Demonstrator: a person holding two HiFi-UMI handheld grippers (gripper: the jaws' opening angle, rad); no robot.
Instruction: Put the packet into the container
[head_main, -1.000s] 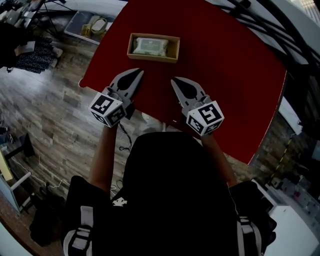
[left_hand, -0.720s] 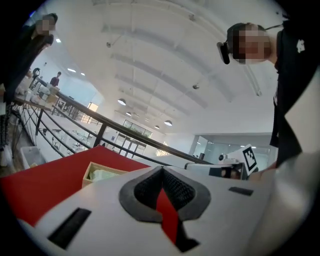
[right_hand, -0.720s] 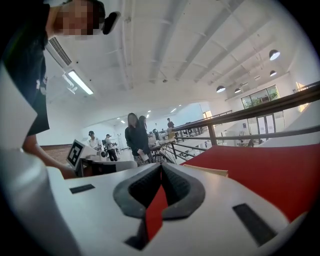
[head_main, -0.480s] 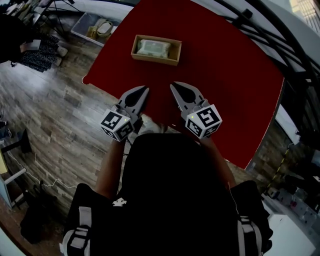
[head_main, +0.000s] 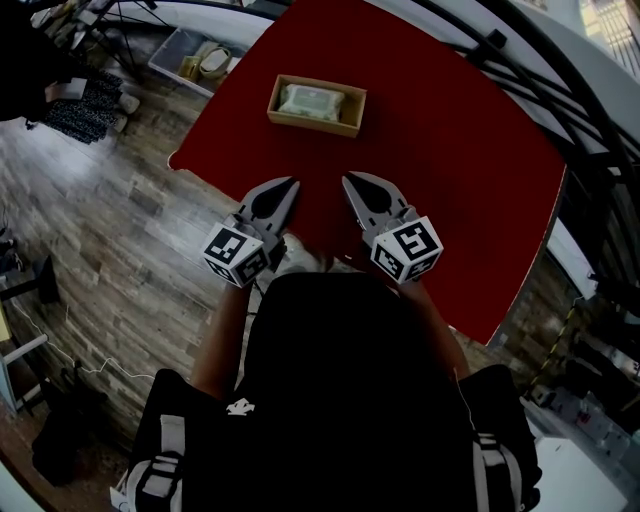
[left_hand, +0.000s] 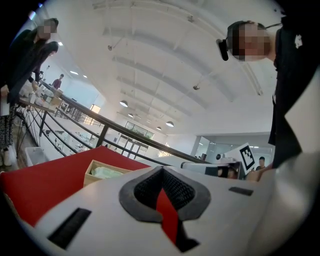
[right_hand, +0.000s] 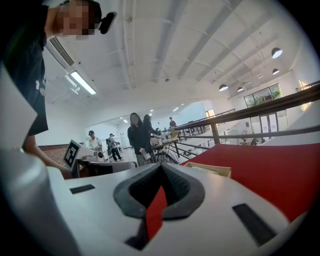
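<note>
Packet (head_main: 311, 101) half-hidden by container (head_main: 312, 123) walls

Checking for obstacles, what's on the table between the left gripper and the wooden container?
Nothing: in the head view only bare red table lies between the left gripper and the container.

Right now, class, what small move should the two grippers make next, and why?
Probably none beyond drawing back: the packet already lies inside the container, and the left gripper and right gripper are both shut and empty, short of it.
</note>
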